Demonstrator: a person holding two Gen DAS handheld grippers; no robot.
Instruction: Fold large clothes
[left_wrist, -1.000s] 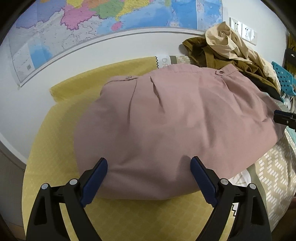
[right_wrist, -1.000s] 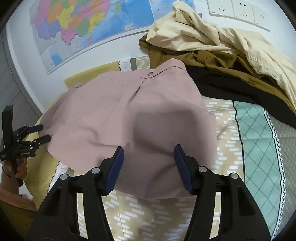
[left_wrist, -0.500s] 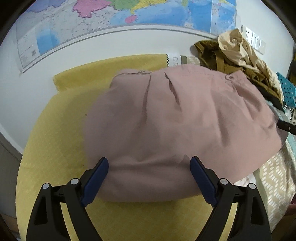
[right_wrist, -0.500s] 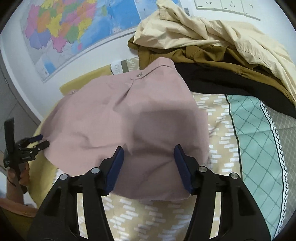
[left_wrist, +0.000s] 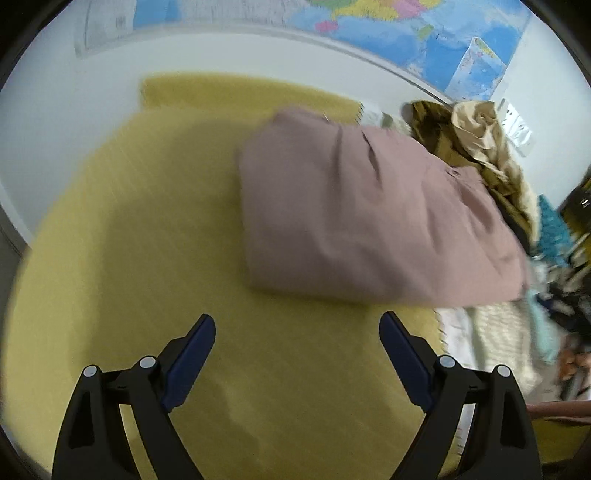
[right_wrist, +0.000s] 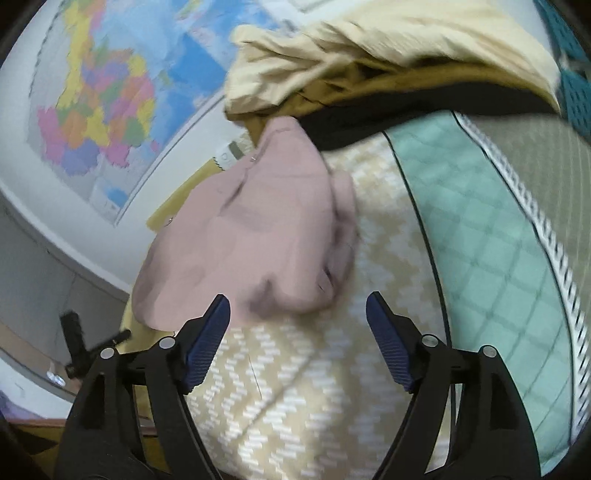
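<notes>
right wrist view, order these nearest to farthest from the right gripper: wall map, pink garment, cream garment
From the right gripper:
1. pink garment, just ahead, slightly left, on the bed
2. cream garment, farther back, top of the pile at upper right
3. wall map, on the wall, far left

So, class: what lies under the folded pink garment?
The pink garment rests partly on the yellow bedspread and partly on the beige zigzag quilt. Where those two meet beneath it is covered, as is anything folded inside.
</notes>
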